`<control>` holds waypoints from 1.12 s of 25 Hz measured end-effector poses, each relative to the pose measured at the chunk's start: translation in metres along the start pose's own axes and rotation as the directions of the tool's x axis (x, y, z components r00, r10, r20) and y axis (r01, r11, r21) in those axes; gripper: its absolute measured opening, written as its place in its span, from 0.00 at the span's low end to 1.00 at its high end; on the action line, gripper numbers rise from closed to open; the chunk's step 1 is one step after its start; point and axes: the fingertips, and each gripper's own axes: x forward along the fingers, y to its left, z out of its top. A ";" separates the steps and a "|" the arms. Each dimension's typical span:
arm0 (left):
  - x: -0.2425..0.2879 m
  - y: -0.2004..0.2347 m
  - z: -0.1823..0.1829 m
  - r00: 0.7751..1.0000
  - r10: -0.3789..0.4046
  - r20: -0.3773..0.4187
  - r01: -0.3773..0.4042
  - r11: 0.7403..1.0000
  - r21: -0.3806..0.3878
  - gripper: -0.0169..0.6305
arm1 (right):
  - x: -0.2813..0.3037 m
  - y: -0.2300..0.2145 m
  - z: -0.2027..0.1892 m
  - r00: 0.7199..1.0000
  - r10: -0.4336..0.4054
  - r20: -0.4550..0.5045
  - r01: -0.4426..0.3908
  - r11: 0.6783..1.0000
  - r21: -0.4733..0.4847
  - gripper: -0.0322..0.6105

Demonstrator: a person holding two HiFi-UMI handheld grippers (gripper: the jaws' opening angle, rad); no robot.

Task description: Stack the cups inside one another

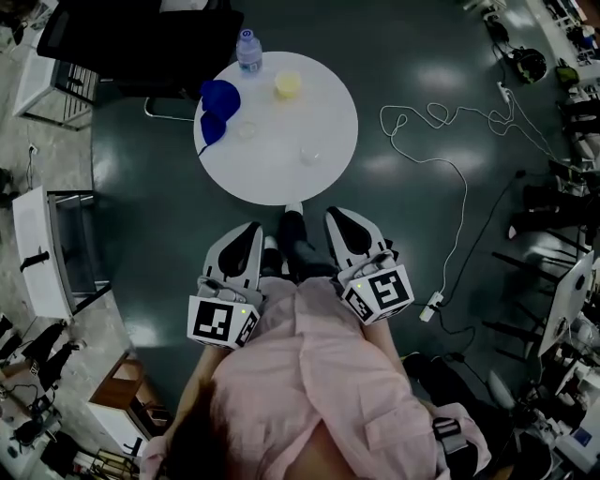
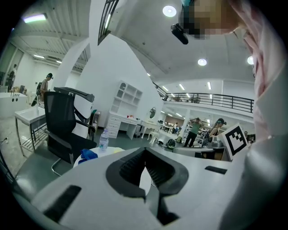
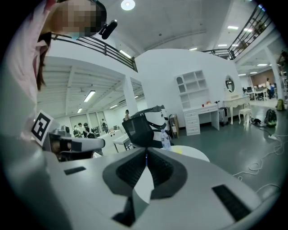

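Ahead, a bottle (image 1: 247, 49) (clear plastic) stands near the yellow cup (image 1: 288, 84).

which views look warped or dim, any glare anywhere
Head view: dim overall, darker toward the corners, pale lamp reflections on the floor, the white table brightest. Left gripper view: strong fisheye bend, black rim, ceiling lamp blown out. Right gripper view: same bend and rim.

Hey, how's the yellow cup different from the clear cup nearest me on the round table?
The yellow cup is opaque and stands near the far edge, by the water bottle; the clear cup is see-through and stands nearer you. Both sit on the white table, untouched.
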 end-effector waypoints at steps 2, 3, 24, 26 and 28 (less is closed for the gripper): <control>0.017 0.000 0.006 1.000 0.003 0.008 -0.003 1.000 0.007 0.05 | 0.009 -0.013 0.008 1.000 0.007 0.002 -0.007 1.000 -0.004 0.10; 0.024 0.001 0.009 1.000 0.005 0.012 -0.005 1.000 0.013 0.05 | 0.013 -0.020 0.011 1.000 0.011 0.003 -0.011 1.000 -0.006 0.10; 0.098 0.010 0.035 0.988 0.137 0.073 -0.136 0.991 -0.022 0.05 | 0.067 -0.095 0.038 0.992 0.127 -0.020 -0.127 0.992 -0.014 0.10; 0.101 0.011 0.037 0.988 0.137 0.074 -0.135 0.991 -0.021 0.05 | 0.069 -0.098 0.040 0.992 0.125 -0.015 -0.125 0.992 -0.012 0.10; 0.103 0.013 0.040 0.988 0.135 0.077 -0.133 0.991 -0.021 0.05 | 0.070 -0.099 0.042 0.993 0.120 -0.011 -0.120 0.993 -0.011 0.10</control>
